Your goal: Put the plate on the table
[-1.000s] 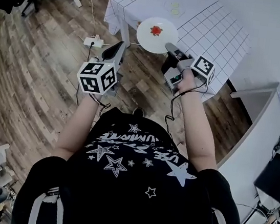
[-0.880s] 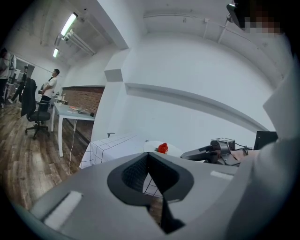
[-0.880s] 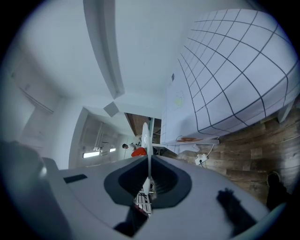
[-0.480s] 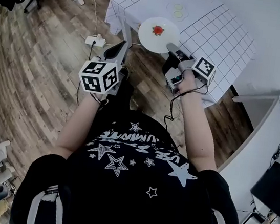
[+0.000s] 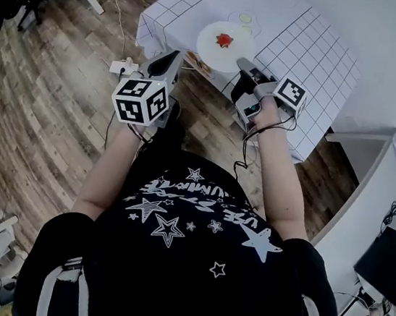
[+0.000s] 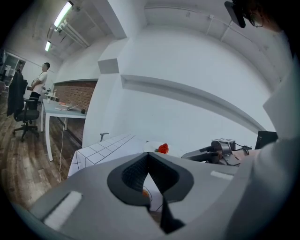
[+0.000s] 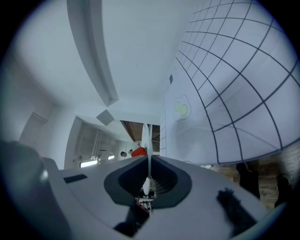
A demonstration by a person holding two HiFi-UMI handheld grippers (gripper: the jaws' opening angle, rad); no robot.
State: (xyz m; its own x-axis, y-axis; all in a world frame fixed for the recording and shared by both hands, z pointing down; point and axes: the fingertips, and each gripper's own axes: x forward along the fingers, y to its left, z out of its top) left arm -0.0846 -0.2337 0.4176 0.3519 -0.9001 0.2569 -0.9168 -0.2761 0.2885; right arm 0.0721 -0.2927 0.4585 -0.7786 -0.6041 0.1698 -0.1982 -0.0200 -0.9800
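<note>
A white plate [image 5: 223, 45] with a red strawberry [image 5: 223, 40] on it hangs over the near corner of the table [image 5: 310, 38], which has a white checked cloth. My right gripper [image 5: 241, 64] is shut on the plate's near rim. In the right gripper view the plate [image 7: 147, 136] shows edge-on between the jaws of the right gripper [image 7: 149, 159], with the strawberry [image 7: 138, 152] beside it. My left gripper [image 5: 174, 56] is shut on nothing, left of the plate and apart from it. The left gripper [image 6: 149, 155] looks toward the plate [image 6: 154, 149] and the table [image 6: 105, 146].
A small clear dish with two green slices [image 5: 245, 21] lies on the cloth beyond the plate. A white power strip [image 5: 123, 66] and its cable lie on the wooden floor left of the table. A white wall runs along the right. Desks and chairs stand far left.
Both hands have moved forward toward the table. The plate, earlier before the table's edge, now hangs over its near corner. Neither gripper's jaws have changed.
</note>
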